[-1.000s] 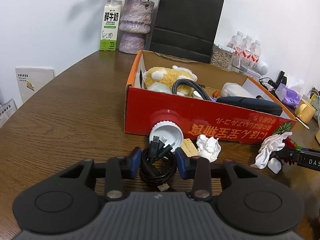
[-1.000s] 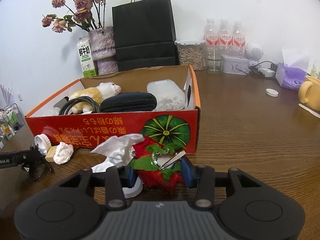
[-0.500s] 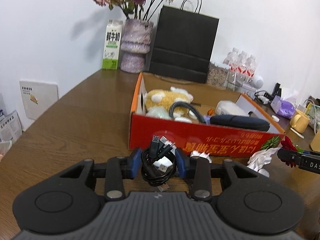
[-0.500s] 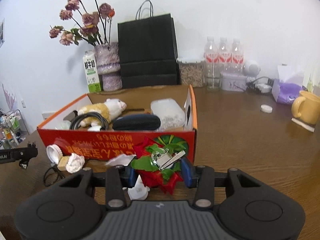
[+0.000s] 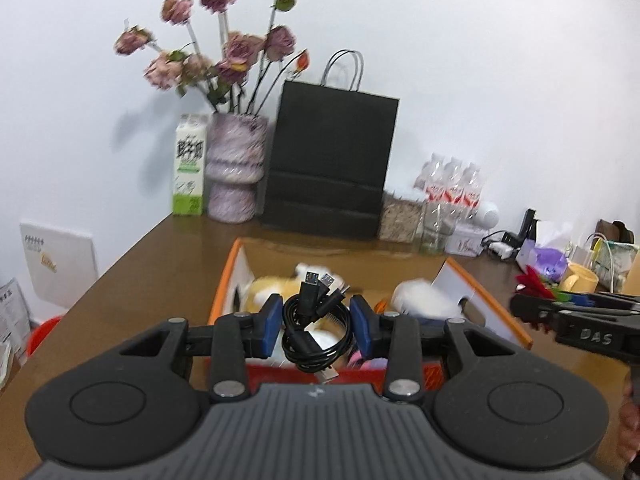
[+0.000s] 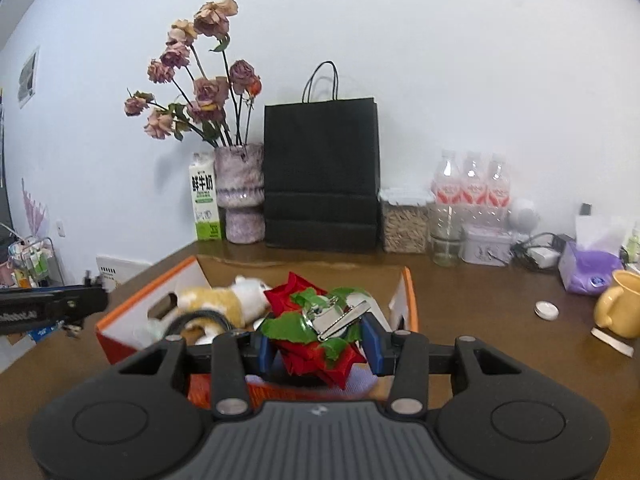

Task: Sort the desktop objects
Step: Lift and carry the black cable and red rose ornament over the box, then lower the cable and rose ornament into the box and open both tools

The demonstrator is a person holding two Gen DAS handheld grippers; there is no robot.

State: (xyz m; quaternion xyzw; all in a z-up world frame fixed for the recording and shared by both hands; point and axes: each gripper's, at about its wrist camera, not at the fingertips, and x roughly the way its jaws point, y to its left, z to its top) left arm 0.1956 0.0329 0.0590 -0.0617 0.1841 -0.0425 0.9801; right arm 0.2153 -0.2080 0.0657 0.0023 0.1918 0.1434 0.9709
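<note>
1. My left tongs pinch the coiled black USB cable bundle between the blue pads, held in the air above the near wall of the red-and-orange cardboard box. The coil is only nipped at its sides; loose loops and plugs stick up past the pads, so I judge it could spring apart or slide out if I ease the squeeze too early, landing on the brown wooden tabletop instead of inside.

2. My right tongs pinch the red artificial flower with green leaves and a silver metal clip, also raised over the box. The soft petals may compress and slip.

3. Both tongs hang close together over one opening; the other tongs show at the edge of each view. I fear a knock between them.

4. Ahead and below lie a yellow-and-white plush toy and other items, so a dropped cable could snag on them.
</note>
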